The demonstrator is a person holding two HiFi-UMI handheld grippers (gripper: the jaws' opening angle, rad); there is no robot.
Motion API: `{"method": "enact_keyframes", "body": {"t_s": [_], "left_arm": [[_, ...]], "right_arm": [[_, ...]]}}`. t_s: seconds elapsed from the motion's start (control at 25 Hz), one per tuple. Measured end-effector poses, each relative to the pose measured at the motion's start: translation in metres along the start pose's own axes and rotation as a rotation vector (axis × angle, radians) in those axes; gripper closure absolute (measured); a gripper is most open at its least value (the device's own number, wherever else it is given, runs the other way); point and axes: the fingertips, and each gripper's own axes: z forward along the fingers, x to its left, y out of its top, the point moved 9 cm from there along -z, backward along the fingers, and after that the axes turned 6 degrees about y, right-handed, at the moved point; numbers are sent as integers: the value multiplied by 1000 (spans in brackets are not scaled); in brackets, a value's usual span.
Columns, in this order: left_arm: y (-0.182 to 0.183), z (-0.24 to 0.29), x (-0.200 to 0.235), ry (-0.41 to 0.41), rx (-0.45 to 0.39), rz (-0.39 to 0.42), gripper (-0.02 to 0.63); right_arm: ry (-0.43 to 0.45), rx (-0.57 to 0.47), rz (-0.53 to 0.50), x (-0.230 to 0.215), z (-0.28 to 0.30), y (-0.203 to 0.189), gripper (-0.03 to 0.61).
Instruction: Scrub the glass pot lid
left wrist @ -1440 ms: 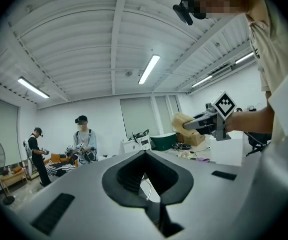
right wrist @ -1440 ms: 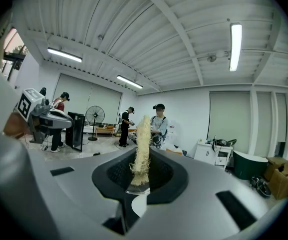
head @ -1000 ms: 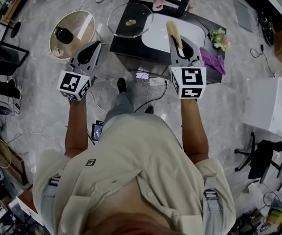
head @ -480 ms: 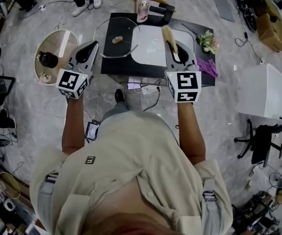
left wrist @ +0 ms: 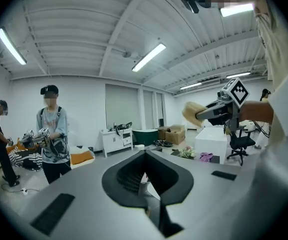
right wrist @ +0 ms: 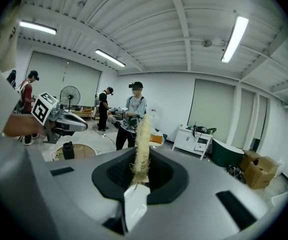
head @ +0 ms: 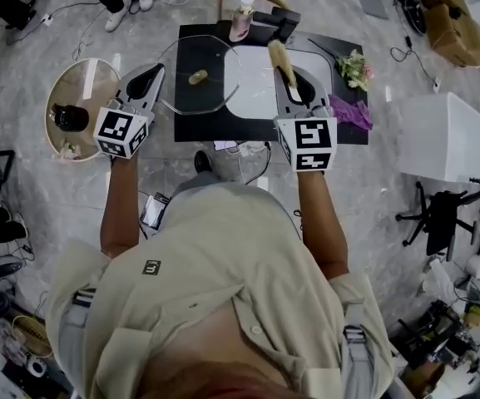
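Forearms outstretched, left gripper [head: 155,71] closed — right gripper [head: 288,75] clamped (both near level)

The clear glass pot lid [head: 219,71], tan knob [head: 198,77] at its centre, lies flat overhanging the black desk's [head: 215,128] left edge. The right gripper [head: 290,80] pinches a tan fibrous scrubber [head: 279,56].

Glass pot lid [head: 213,63] at left tongs' [head: 157,71] tip over worktop [head: 223,127] edge; pale scrubber [head: 278,55] in right tongs [head: 289,76].

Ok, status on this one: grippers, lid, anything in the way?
Left gripper shut, empty. Right gripper shut on loofah scrubber. Glass lid knob-up on black table, scrubber apart from it. Bottle behind lid, apart.
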Motion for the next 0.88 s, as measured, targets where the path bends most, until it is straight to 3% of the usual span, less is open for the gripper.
{"method": "enact_keyframes", "body": {"t_s": [0.36, 0.88], "left_arm": [[-59, 33, 66, -25, 69, -79, 600], [-181, 33, 88, 83, 258, -353, 597]], "right_arm": [[-12, 83, -24, 18, 72, 10, 532], [116, 184, -25, 19, 170, -28, 531]]}}
